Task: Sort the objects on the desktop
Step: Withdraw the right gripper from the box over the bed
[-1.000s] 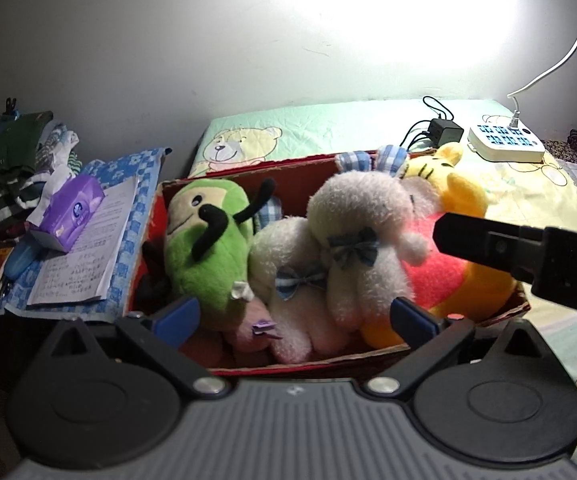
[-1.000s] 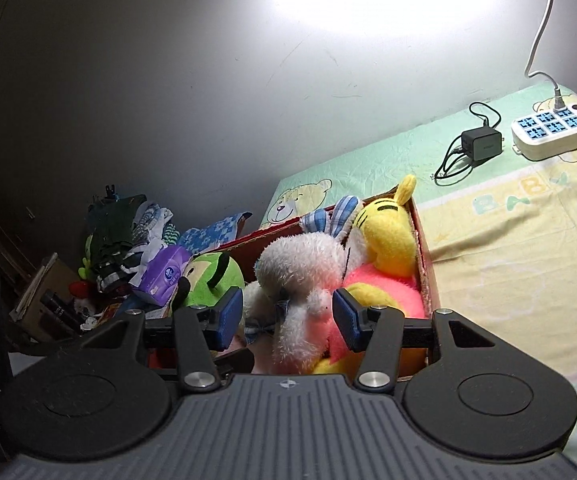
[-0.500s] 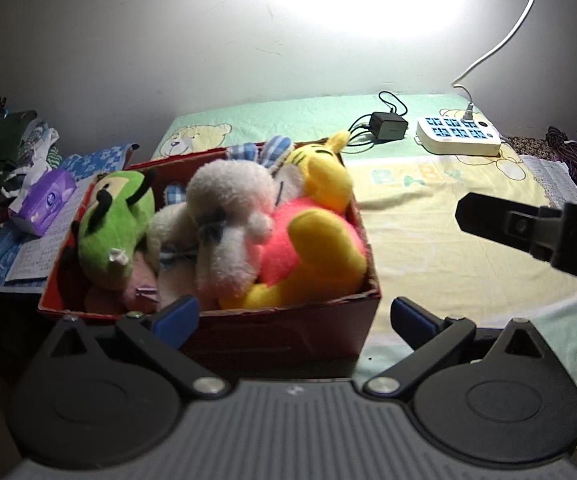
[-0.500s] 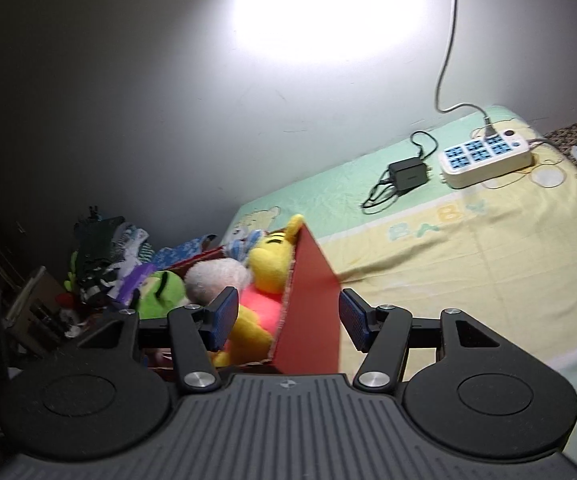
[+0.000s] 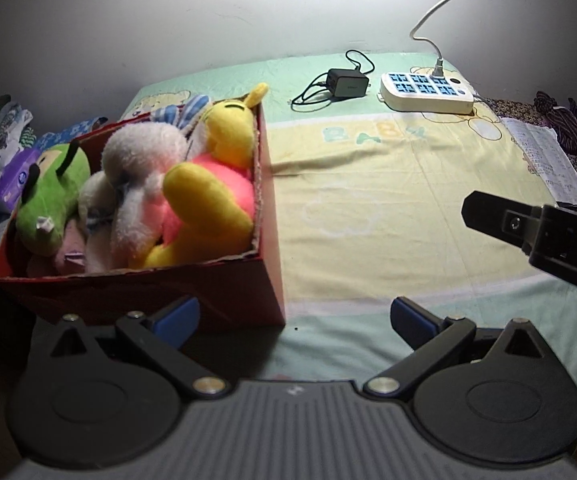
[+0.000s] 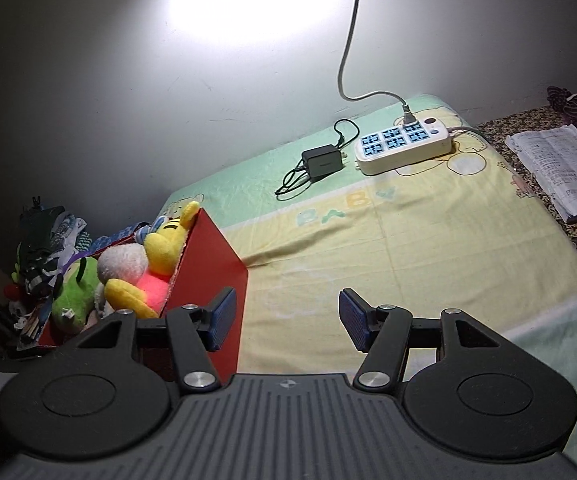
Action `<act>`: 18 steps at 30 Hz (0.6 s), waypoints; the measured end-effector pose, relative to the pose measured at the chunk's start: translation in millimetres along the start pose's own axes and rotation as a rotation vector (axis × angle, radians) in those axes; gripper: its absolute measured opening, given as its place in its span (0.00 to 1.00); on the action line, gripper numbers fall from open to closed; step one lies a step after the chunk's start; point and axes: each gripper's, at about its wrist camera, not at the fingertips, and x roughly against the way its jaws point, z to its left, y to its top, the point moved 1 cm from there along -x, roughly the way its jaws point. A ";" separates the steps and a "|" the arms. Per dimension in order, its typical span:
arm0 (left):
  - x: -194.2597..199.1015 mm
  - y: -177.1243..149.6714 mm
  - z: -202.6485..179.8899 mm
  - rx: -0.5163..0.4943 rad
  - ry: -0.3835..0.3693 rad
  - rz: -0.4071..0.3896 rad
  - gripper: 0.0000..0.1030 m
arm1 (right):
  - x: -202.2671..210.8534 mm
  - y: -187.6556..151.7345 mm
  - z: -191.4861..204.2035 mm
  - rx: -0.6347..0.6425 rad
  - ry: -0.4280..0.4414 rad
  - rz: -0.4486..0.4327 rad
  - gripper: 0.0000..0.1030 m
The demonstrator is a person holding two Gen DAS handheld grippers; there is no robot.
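Dim room, grey wall with a bright lamp glare at the top of both frames; worktop covered by a yellow-and-green baby-print cloth (image 5: pixel 388 208). Red cardboard box (image 5: pixel 224 284) sits at the left of the left wrist view, lower left in the right wrist view, packed with plush toys: yellow bear plush in a pink-red shirt (image 5: pixel 212 184), white fluffy plush (image 5: pixel 140 160), green plush with black ears (image 5: pixel 54 192), blue checked fabric ears (image 5: pixel 188 110) poking up behind them. Upper centre of the cloth: black charger block with coiled cable (image 5: pixel 346 83), just beside a cream power strip with blue sockets (image 5: pixel 426 92), one white cord plugged in and running up the wall. Printed paper sheet (image 6: pixel 560 168) lies at the right edge, off the cloth. Cluttered pile with a purple tissue pack (image 5: pixel 12 180) at far left. Left tool (image 5: pixel 294 318) spread wide, empty, low in frame near the box's front corner. Right tool (image 6: pixel 284 318) also spread, empty, its left finger in front of the box's red side; its black body shows at the right of the left wrist view.
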 end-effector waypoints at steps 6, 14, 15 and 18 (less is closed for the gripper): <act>-8.3 0.8 -21.1 -0.009 -0.012 0.032 0.99 | -0.4 -3.5 -13.0 0.027 -0.091 0.015 0.59; -19.1 -1.1 -46.2 -0.047 -0.013 0.055 0.99 | -3.4 -6.2 -30.8 0.059 -0.198 0.041 0.62; -20.7 -1.2 -48.2 -0.047 -0.013 0.059 0.99 | -4.2 -6.4 -33.1 0.057 -0.204 0.047 0.62; -23.9 -1.9 -52.2 -0.048 -0.007 0.064 0.98 | -7.0 -8.1 -38.9 0.058 -0.227 0.064 0.62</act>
